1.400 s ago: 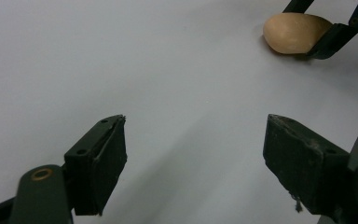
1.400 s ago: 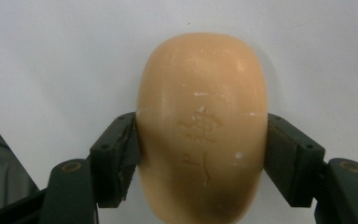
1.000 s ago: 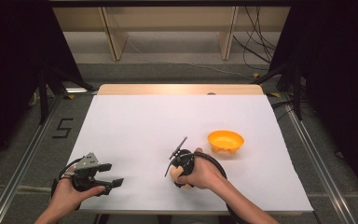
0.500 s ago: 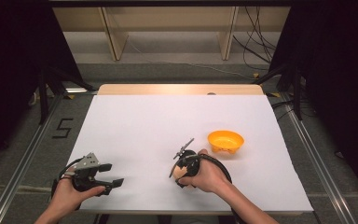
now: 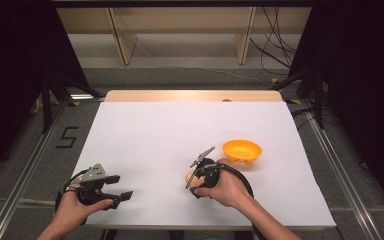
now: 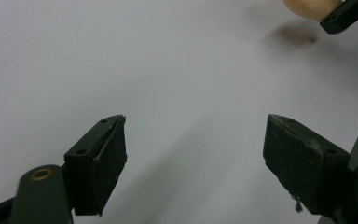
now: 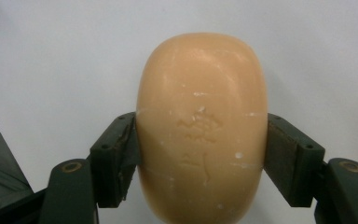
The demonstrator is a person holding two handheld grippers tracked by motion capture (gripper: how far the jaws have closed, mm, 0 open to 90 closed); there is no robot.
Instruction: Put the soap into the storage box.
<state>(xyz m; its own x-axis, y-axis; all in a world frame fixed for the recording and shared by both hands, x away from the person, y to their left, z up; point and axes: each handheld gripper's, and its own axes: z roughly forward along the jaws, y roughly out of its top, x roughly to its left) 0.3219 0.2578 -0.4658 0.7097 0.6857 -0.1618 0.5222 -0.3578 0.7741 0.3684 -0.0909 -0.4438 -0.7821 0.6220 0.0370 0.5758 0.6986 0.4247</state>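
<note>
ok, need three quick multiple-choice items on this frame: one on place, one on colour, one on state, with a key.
1. Where does the orange bowl sit relative to the right hand-held gripper?
A. Beyond it, to its right
B. At the table's left edge
C. Under the left hand

2. What colour is the soap bar?
A. Green
B. Peach-tan
C. Blue

3. What state is the left hand-held gripper in?
A. Shut on the bowl
B. Shut on the soap
C. Open, nothing between its jaws

Key: 1 A, since the high view shows the bowl just past the right hand; 2 B, as the right gripper view shows a peach-tan bar clamped between the pads; 3 C, as the left gripper view shows the jaws apart over the bare white table.
</note>
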